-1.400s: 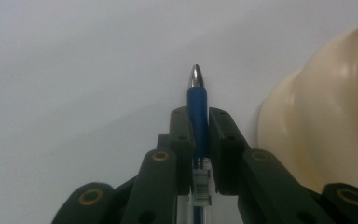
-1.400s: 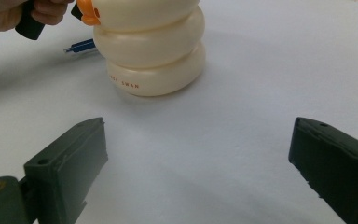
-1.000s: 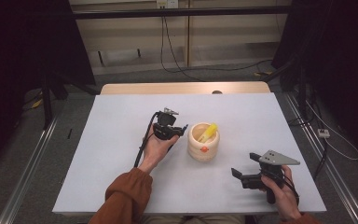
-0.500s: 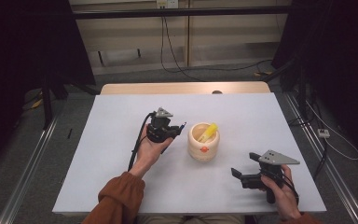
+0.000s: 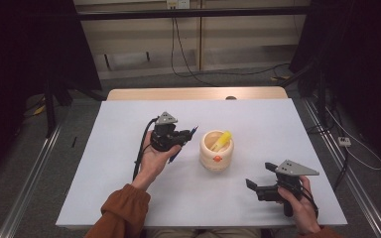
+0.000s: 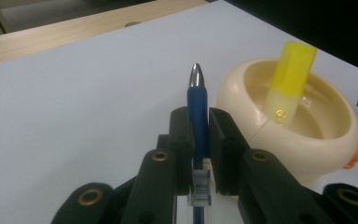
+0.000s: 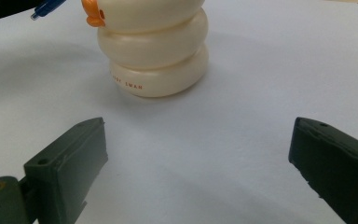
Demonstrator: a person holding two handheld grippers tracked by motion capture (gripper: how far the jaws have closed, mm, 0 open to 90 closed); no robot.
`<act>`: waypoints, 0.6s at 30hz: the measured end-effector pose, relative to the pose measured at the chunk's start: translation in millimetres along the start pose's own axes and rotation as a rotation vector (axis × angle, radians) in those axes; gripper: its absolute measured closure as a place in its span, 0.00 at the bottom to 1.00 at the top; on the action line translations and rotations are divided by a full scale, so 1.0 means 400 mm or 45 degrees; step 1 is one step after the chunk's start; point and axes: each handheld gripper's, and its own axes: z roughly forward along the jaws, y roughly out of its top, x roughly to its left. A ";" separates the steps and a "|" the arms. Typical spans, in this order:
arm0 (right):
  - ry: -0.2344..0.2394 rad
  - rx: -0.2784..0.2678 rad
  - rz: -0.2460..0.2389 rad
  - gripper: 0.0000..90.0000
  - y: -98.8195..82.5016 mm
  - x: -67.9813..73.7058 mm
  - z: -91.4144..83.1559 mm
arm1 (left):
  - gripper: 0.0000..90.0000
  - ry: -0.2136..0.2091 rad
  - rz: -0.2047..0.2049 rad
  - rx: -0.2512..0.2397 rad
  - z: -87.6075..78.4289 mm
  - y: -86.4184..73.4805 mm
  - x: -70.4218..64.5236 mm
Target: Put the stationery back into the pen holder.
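Left gripper (image 5: 182,137), fingers clamped on blue pen (image 6: 197,112), has lifted toward frame centre, beside cream holder (image 5: 216,150) with yellow marker (image 5: 222,140); insertion likely next. Right gripper (image 5: 260,182) fingers wide, empty, lower right

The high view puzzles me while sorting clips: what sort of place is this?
Likely a lab recording station: a white table ringed by black curtains, loose cables on the floor.

Pen (image 6: 198,116) rear hidden btwn jaws; cup (image 7: 151,46) top cut off.
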 end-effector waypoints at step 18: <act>0.000 0.002 -0.007 0.05 0.000 0.000 0.000 | 0.89 -0.068 0.044 -0.137 -0.047 0.028 -0.028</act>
